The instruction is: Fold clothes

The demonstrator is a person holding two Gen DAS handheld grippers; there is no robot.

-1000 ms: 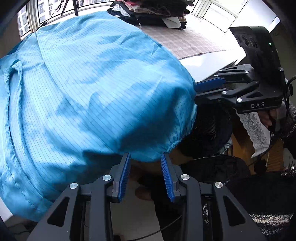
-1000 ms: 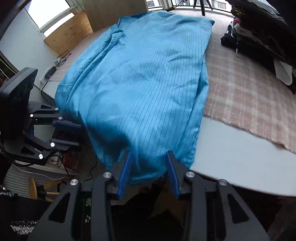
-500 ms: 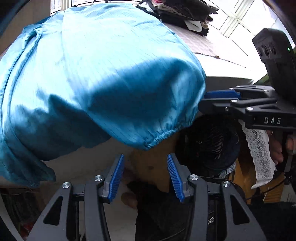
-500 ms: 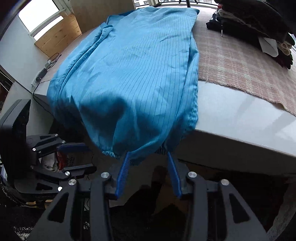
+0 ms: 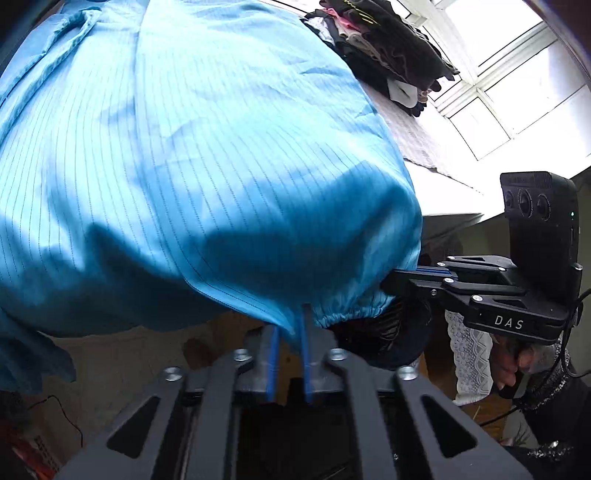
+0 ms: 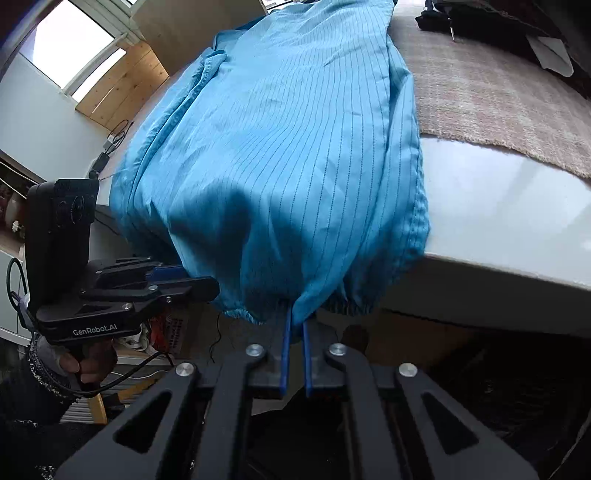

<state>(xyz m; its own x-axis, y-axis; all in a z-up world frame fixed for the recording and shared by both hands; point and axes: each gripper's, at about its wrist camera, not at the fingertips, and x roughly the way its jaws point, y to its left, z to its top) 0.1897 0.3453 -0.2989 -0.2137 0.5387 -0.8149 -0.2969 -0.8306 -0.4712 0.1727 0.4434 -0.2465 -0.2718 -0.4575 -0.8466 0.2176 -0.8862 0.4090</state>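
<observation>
Both claws have dropped to the blue garment (image 5: 207, 155) hem and closed. Left gripper (image 5: 290, 334) and right gripper (image 6: 295, 326) pinch the gathered edge just ahead. Step: gripping the hem; next, probably lift both together, folding it up over the table (image 6: 498, 206).

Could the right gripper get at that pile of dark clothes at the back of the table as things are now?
Probably not right away. The right gripper is shut on the hem of the blue garment hanging over the table's near edge. The dark clothes pile lies at the far side; it would need to let go first.
</observation>
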